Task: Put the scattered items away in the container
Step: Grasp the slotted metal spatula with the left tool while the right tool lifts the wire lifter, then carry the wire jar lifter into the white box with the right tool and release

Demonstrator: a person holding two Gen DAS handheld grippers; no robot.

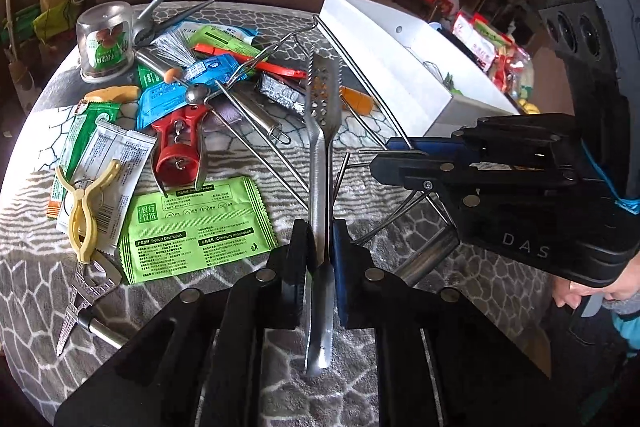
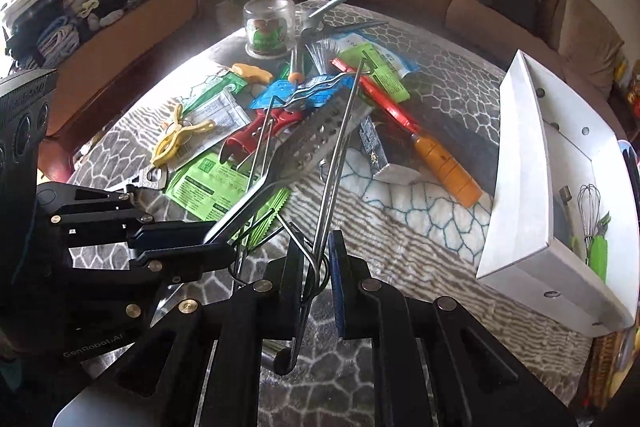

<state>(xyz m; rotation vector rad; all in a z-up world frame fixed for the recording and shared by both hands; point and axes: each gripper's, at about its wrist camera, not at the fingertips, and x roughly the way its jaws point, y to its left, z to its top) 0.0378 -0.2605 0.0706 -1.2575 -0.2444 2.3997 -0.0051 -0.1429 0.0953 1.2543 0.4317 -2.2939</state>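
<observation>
Left tongs [image 1: 322, 251]: clenched on the perforated steel spatula [image 1: 322, 95] handle, for lifting.
Right tongs [image 2: 316, 267]: grasping the wire rack [image 2: 340, 131], bound for the white box [image 2: 516, 163].

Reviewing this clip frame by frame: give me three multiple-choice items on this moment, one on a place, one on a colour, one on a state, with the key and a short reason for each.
1. Where does the wire whisk lie?
A. Inside the white box
B. Under the clear jar
C. In the right gripper

2. What colour is the clothes peg near the table's edge?
A. Red
B. Pale yellow
C. Blue

3. What is the left gripper doing?
A. Standing open above the table
B. Shut on nothing
C. Shut on the perforated steel turner

Key:
1 A: in the right wrist view the whisk rests in the box, beside green-handled things.
2 B: the peg is pale yellow, lying on the printed sachets.
3 C: the left wrist view shows the turner's handle pinched between both pads, while the right gripper is shut on the bent wire rack.
</observation>
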